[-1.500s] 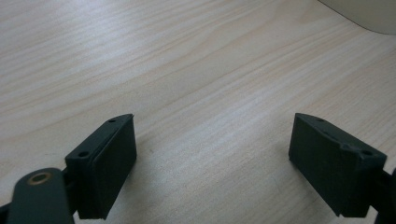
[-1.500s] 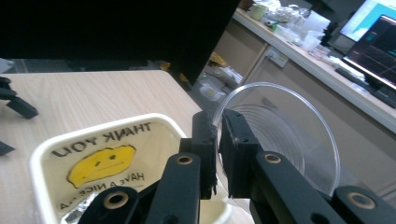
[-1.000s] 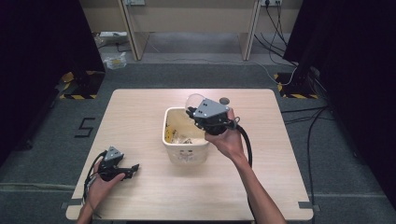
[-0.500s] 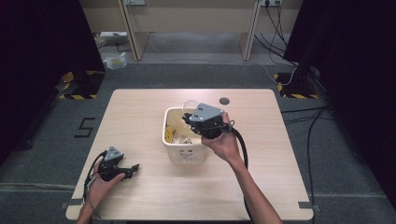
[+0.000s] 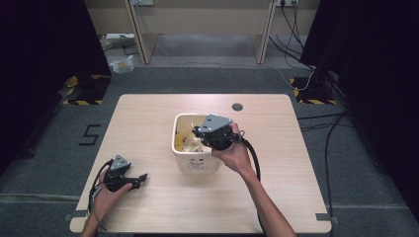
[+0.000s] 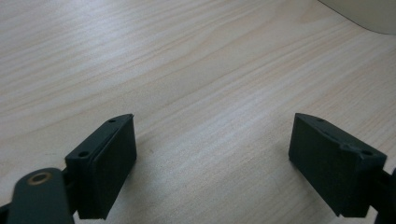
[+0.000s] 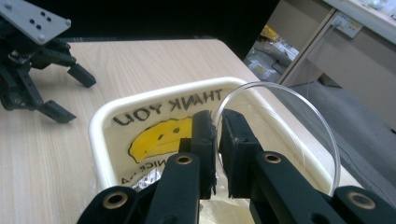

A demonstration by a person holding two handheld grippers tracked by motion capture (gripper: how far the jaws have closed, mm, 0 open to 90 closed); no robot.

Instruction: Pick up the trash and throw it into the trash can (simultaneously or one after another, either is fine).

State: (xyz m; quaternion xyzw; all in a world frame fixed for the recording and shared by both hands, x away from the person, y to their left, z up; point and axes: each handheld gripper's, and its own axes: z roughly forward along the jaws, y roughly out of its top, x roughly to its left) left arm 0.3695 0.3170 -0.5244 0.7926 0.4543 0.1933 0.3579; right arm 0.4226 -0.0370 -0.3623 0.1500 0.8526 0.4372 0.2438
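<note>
On the wooden table (image 5: 148, 123) stands a cream bin (image 5: 193, 162), lined with a bag printed with a yellow smiley and "THANK YOU", seen in the right gripper view (image 7: 161, 135). The right gripper (image 5: 197, 134) hangs over the bin's opening, held by the person's right hand (image 5: 236, 154). In its own view its jaws are clenched on the rim of a clear plastic cup (image 7: 299, 121), pinching the thin wall between them; the cup's round mouth arcs up and to the right of the jaws, above the bin's interior.

A second ago the right gripper sat higher and farther back, over the bin's far right corner, with the cup showing pale above the rim. Half a second ago it had come partway forward and left. Now it is lower and nearer the bin's centre, its grey plate (image 5: 217, 122) tilted toward the camera, and the cup is largely hidden behind it in the high view.

The left gripper (image 5: 141, 178) has not moved across the three moments: it rests on the table near the front left corner, well apart from the bin, in the left hand (image 5: 106, 193). Its jaws stand wide apart with nothing between them, bare wood showing through the gap, and a corner of the bin (image 6: 359, 14) shows at upper right.
</note>
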